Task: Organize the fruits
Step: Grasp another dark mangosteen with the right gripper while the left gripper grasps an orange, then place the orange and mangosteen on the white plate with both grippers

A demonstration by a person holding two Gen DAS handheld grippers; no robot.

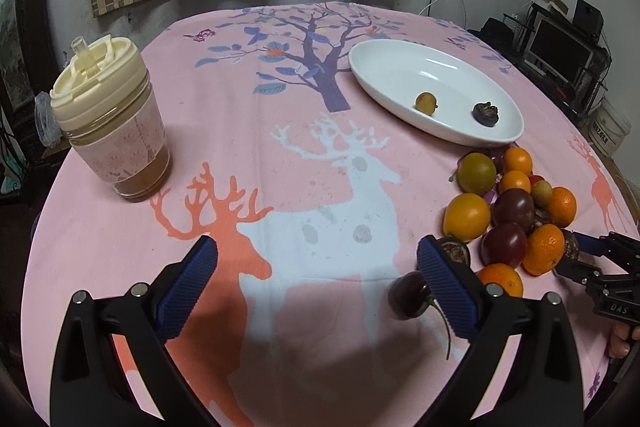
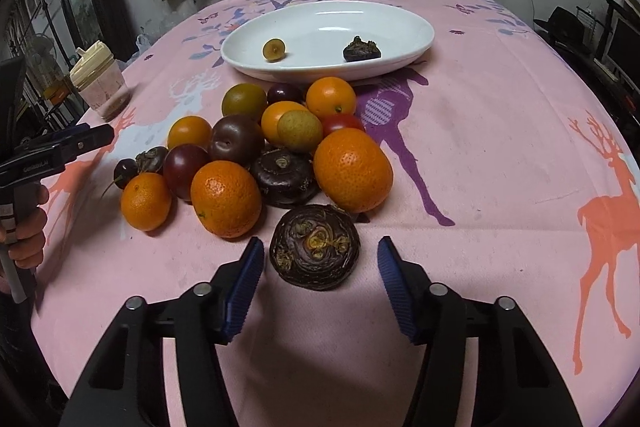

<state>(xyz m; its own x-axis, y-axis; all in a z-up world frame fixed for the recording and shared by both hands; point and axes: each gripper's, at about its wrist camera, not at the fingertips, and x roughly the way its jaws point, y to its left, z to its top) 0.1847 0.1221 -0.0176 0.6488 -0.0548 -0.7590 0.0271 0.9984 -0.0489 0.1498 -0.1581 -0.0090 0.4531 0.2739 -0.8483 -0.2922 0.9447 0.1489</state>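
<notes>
A dark, flattened, ridged water chestnut [image 2: 314, 253], hard and light by the look of it, is framed at lower centre between the parted, untouching pads of the right gripper [image 2: 320, 281], best pinched across its rounded sides.

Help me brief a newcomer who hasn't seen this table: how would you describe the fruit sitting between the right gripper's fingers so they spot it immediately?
Start at the white oval dish and come down through the fruit pile to its near edge. There, apart from the heap, a dark water chestnut lies between the right gripper's open fingers. Unlike the smooth oranges, it is flattened, ringed and brown-black, with dried sprouts on top.
</notes>
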